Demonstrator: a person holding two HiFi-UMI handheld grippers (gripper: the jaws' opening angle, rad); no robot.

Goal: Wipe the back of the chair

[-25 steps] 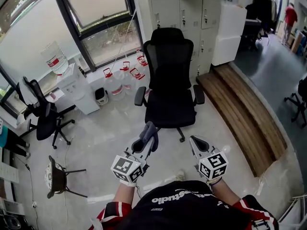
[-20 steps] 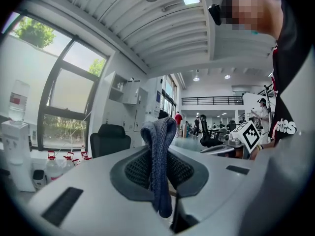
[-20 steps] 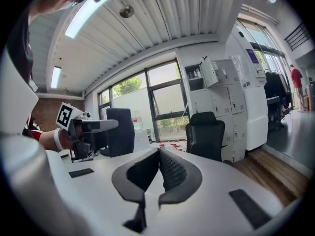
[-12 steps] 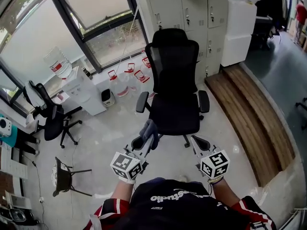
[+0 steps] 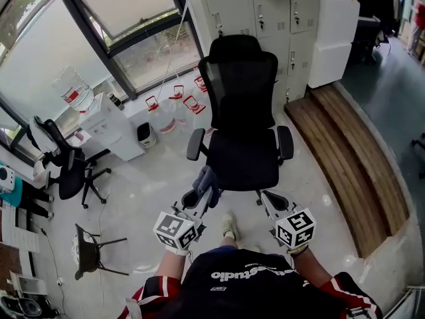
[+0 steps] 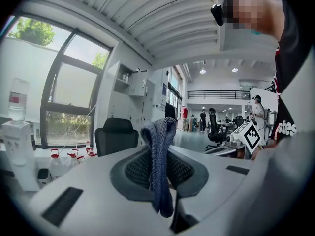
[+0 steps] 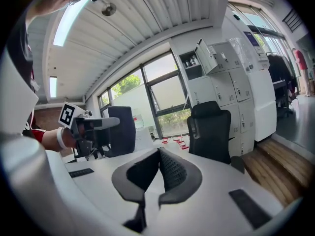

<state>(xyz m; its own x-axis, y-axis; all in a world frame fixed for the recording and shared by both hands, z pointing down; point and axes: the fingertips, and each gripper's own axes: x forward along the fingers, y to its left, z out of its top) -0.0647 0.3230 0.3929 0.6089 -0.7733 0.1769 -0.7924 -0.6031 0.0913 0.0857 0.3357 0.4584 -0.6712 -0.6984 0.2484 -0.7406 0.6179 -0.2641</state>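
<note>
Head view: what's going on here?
A person faces a black office chair with a gripper in each hand. The left gripper is shut on a grey-blue cloth. The right gripper is shut with nothing in it. Both are short of the chair, so wiping its back has not begun.

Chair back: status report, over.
Left gripper shut on cloth; right gripper shut, empty. Chair ahead, facing the person, back not yet touched. Seat lies between grippers and back.
</note>
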